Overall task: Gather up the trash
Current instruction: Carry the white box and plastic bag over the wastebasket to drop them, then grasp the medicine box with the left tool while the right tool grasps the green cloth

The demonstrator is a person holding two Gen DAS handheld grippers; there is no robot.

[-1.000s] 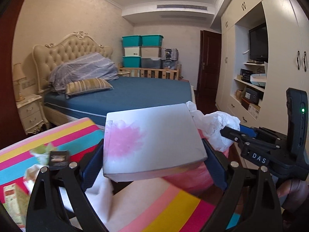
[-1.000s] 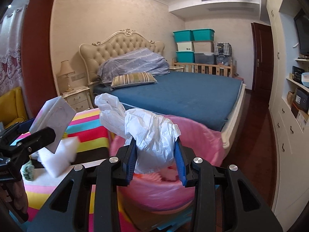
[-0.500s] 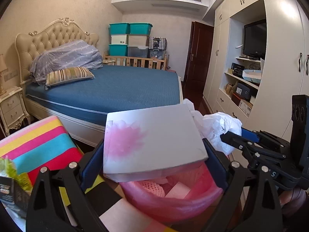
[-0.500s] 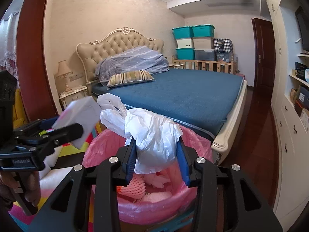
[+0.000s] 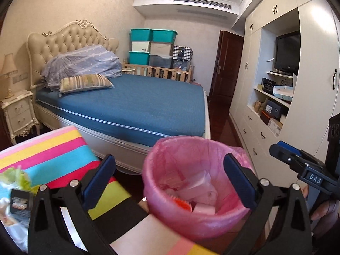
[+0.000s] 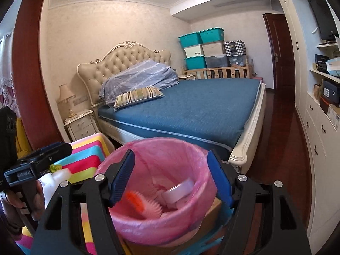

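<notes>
A striped surface (image 5: 48, 150) with leftover trash (image 5: 14, 178) lies left of the bin (image 5: 197, 193); it is nearer the left tongs (image 5: 170, 182). Both the left and the right tongs (image 6: 170, 178) have just been opened and are empty.

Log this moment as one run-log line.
left gripper: open, empty | right gripper: just opened, empty | pink-lined bin: holds trash

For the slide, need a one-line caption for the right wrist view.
Right gripper, jaws open and empty, over the pink-lined trash bin holding dropped trash, bed behind.
</notes>
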